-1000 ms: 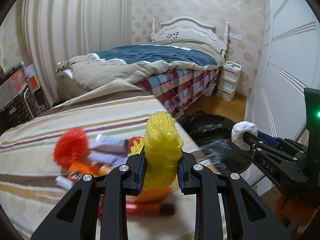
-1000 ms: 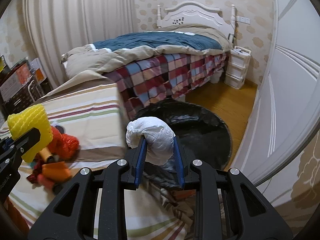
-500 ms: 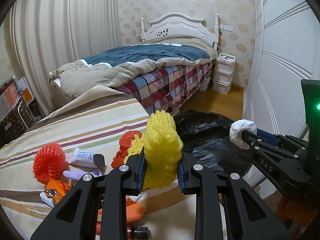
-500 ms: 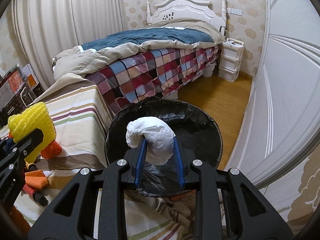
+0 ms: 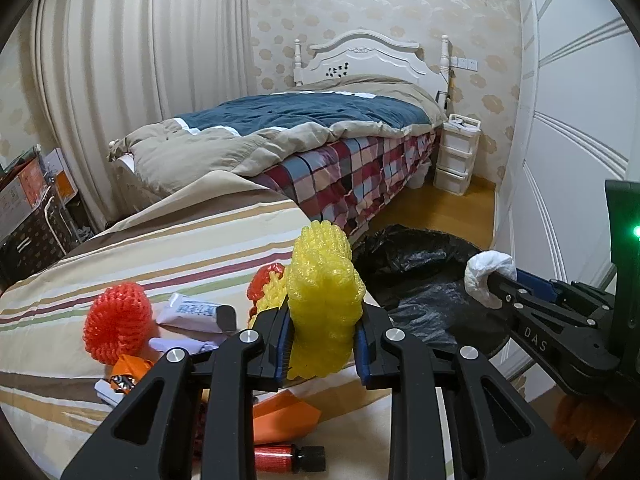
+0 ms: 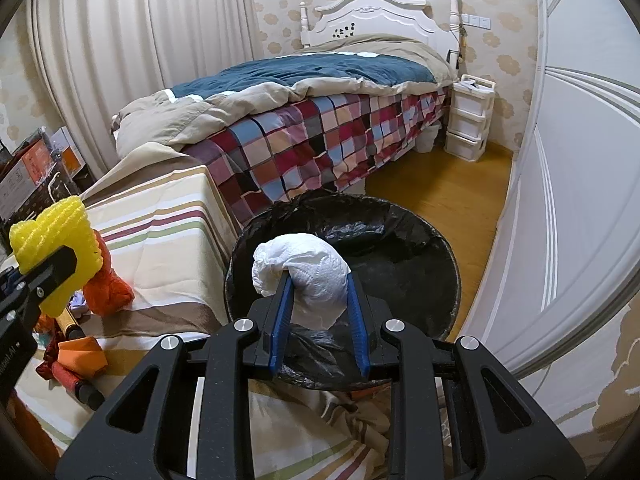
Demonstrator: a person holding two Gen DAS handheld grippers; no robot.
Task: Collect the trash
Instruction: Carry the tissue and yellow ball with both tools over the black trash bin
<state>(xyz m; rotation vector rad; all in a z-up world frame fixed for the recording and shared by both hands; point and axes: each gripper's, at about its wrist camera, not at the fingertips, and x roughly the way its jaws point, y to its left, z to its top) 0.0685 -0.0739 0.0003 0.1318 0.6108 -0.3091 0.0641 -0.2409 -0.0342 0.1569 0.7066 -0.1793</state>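
Both my grippers are loaded, the right one over the bin.

My right gripper (image 6: 316,300) is clamped on a wad of white tissue (image 6: 304,276), which bulges up between the blue pads and hangs above the open mouth of the black-lined bin (image 6: 448,256) (the bin stands just beside the striped worktop (image 6: 160,232)). My left gripper (image 5: 323,334) is clamped on a yellow foam net (image 5: 322,300), which stands upright between its fingers and pokes well above them, over the worktop near its edge next to the bin. Below it on the worktop lie a red foam net (image 5: 118,322), a white tube (image 5: 196,312), orange wrappers (image 5: 280,414) and a small red bottle (image 5: 288,458), all close together.
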